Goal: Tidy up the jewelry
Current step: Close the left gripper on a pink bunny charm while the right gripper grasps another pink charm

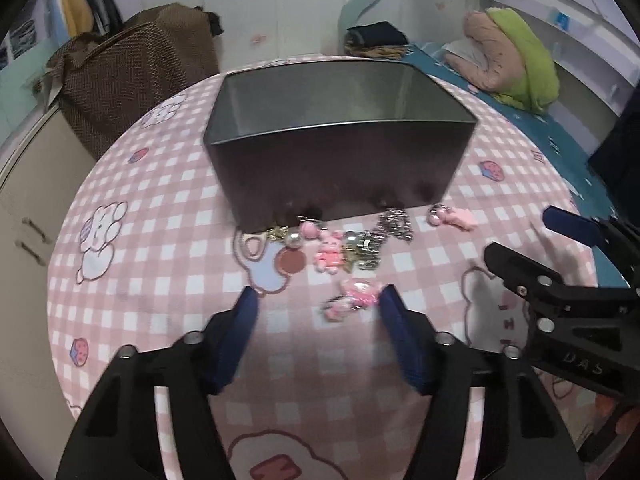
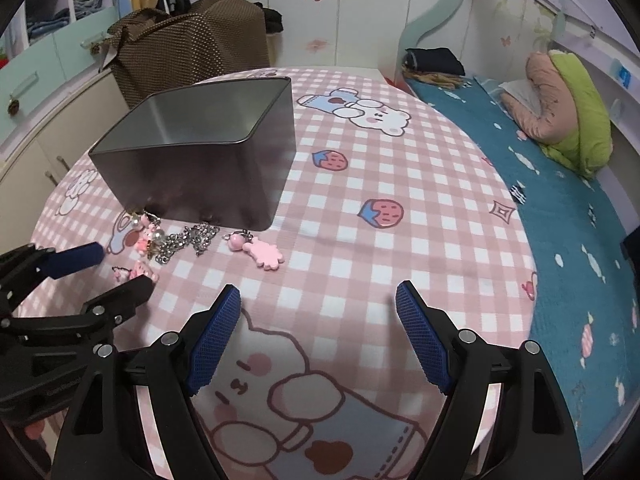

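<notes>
Left gripper (image 1: 316,300) at lower centre, jaws apart, pink charm (image 1: 354,298) against right pad unclamped, right gripper (image 2: 318,300) released over tablecloth (image 2: 400,200), metal tin (image 1: 340,128) upper centre.

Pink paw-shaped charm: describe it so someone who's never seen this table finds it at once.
Start at the dark rectangular metal tin on the pink checked tablecloth. Trinkets lie along its near wall; follow them to the end nearest the teal bedspread. There lies the flat pale-pink paw-shaped charm on a pink bead and ring, alone, apart from the silver chain and the tangled pink figures.
</notes>
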Tool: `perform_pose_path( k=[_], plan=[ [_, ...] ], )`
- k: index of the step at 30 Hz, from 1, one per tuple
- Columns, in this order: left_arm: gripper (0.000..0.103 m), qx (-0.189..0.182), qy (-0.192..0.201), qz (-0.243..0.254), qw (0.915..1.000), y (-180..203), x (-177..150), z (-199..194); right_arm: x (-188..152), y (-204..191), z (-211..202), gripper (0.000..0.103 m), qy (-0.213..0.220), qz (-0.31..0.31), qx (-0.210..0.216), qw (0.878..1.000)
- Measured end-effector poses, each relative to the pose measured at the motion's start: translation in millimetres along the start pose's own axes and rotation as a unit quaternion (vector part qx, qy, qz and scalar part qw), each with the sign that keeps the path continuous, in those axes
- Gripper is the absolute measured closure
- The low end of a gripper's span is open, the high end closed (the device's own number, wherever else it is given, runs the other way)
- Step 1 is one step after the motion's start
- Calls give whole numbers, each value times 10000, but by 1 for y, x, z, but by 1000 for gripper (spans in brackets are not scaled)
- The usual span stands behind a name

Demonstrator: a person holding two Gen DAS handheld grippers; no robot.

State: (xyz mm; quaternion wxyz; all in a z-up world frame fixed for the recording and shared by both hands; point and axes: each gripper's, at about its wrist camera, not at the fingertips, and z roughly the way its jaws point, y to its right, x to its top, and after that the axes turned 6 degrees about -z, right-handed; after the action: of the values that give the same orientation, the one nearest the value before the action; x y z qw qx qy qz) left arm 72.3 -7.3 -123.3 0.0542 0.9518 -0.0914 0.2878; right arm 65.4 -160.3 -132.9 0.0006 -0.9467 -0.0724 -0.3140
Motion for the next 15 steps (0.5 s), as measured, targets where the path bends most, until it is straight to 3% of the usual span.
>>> perform_pose_path(
  k=[3,4,15],
  plan=[
    [72,-43,41,94,9999,3,1,-3,2,-1,1,26,14,-37,4,10000],
    [84,-27,54,105,9999,3,1,-4,2,-1,2,26,24,-53,22,10000],
    [88,-204,-86,-88,9997,-5,9,-2,13,-13,10,26,230,-485,409,9977]
  ],
)
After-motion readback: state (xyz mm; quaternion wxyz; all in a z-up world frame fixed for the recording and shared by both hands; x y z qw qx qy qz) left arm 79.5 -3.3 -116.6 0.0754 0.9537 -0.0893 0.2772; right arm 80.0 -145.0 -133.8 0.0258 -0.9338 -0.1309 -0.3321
